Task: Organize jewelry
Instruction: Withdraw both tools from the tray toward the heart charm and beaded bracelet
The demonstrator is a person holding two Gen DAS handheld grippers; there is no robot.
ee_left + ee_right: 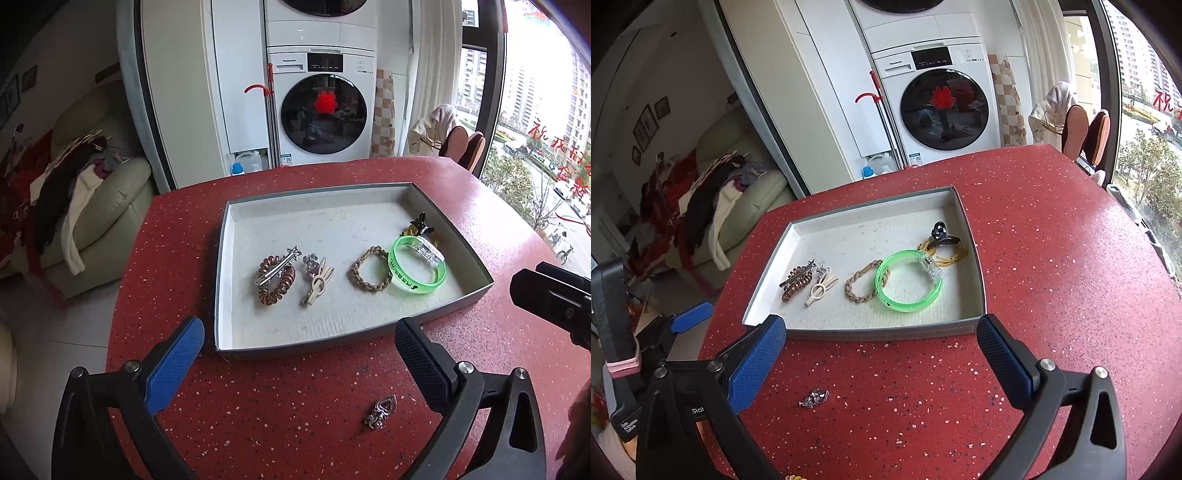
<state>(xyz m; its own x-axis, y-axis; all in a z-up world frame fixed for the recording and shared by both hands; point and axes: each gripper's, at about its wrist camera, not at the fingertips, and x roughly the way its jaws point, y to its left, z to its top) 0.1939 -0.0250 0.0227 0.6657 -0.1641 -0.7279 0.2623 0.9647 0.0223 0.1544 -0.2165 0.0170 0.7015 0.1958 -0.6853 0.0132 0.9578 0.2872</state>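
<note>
A shallow grey tray (236,229) (871,334) on the red speckled table holds a green bangle (417,267) (908,280), a braided band (369,267) (862,284), a copper coil hair tie with a silver clip (275,275) (796,282), a cream clip (317,280) (820,288) and a black claw clip on yellow cord (423,225) (942,236). A small silver brooch (380,411) (812,398) lies on the table in front of the tray. My left gripper (299,360) is open above the near table, the brooch below its right finger. My right gripper (881,354) is wide open with nothing between its fingers.
The red table (295,424) ends at a curved left edge over tiled floor. Beyond stand a washing machine (325,110), a sofa piled with clothes (85,192) and a window on the right. The right gripper's body (550,295) shows at the left wrist view's right edge.
</note>
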